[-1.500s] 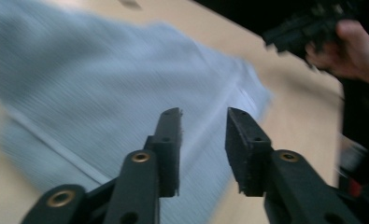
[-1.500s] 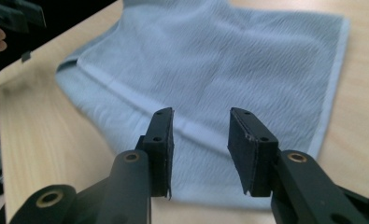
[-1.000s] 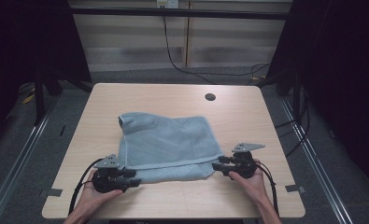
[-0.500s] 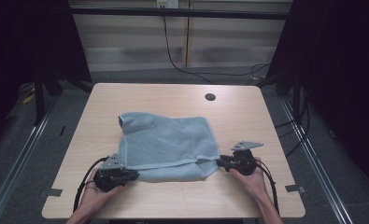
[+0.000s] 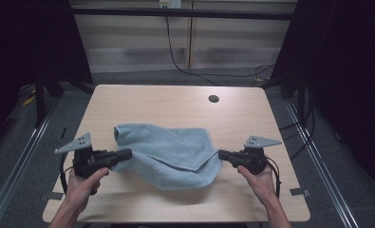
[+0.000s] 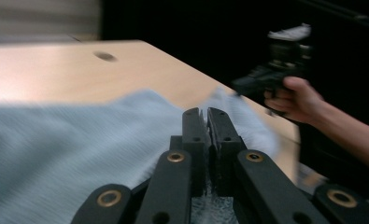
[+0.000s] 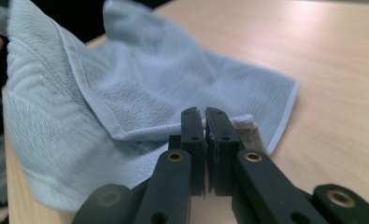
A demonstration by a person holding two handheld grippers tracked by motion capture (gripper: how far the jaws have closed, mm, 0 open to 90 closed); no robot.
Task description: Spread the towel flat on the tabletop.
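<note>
Towel [image 5: 171, 154]: raised off tabletop [image 5: 175, 102] along near edge since a second ago, middle sagging. Left gripper [image 5: 126, 154] and right gripper [image 5: 221, 154]: fingers just pressed together, pinching towel's near corners. Grasp secured; ready for lifting or folding toward tabletop's grommet hole [image 5: 213, 99].

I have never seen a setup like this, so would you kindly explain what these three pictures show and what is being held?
A person sits at a wooden table and holds a hand tool with two black jaws in each hand. The high view looks down from above; the other two pictures come from small cameras riding on each tool, looking along its jaws. On the table lies a light blue towel. The left gripper pinches the towel's left end, and the right gripper pinches its right corner. Both have just closed on the cloth, and the pinched ends are raised off the table while the middle sags. The dark round spot looks like a hole in the tabletop.
</note>
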